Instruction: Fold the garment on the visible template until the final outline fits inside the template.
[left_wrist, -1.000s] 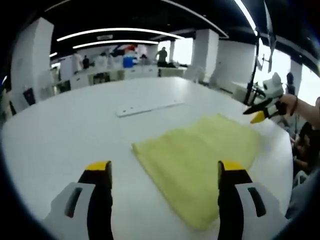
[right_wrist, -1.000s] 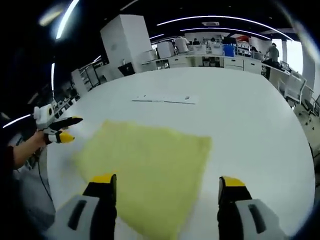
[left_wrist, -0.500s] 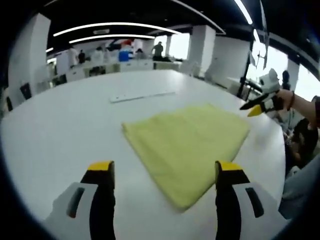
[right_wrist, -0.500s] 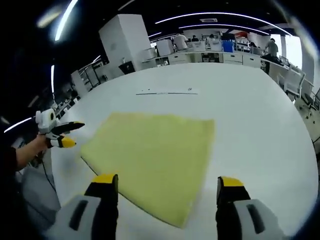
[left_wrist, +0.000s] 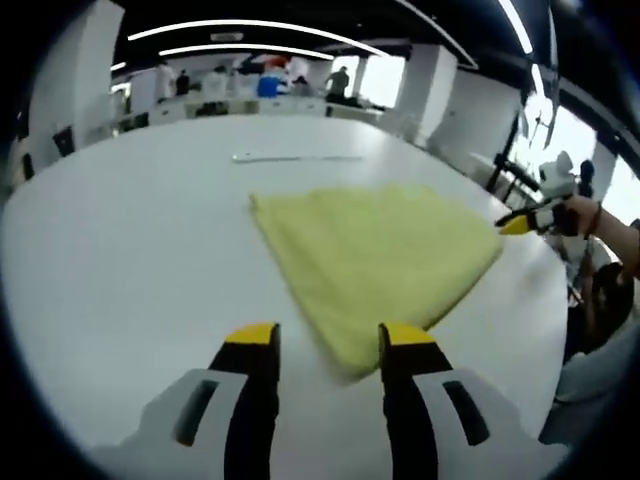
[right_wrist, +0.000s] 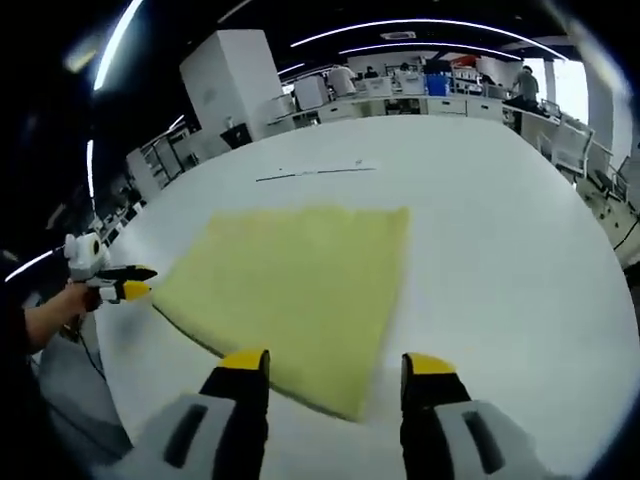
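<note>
Left tool (left_wrist: 325, 340) has its jaws apart, with the near corner of the cloth (left_wrist: 375, 262) between the tips. Right tool (right_wrist: 335, 362) is also apart, above the cloth's near corner at 6 o'clock. On the white tabletop (left_wrist: 120, 260) the yellow cloth lies flat; a thin strip (right_wrist: 315, 172) lies beyond it at 12 o'clock.

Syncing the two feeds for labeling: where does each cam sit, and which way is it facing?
Left gripper view: rides the left gripper, faces across the white table at a near corner of the yellow folded garment; own jaws at bottom, right gripper and hand at right.
Right gripper view: rides the right gripper, faces the garment's opposite near corner; left gripper at left.
Shared: garment, table, both grippers, white strip.
</note>
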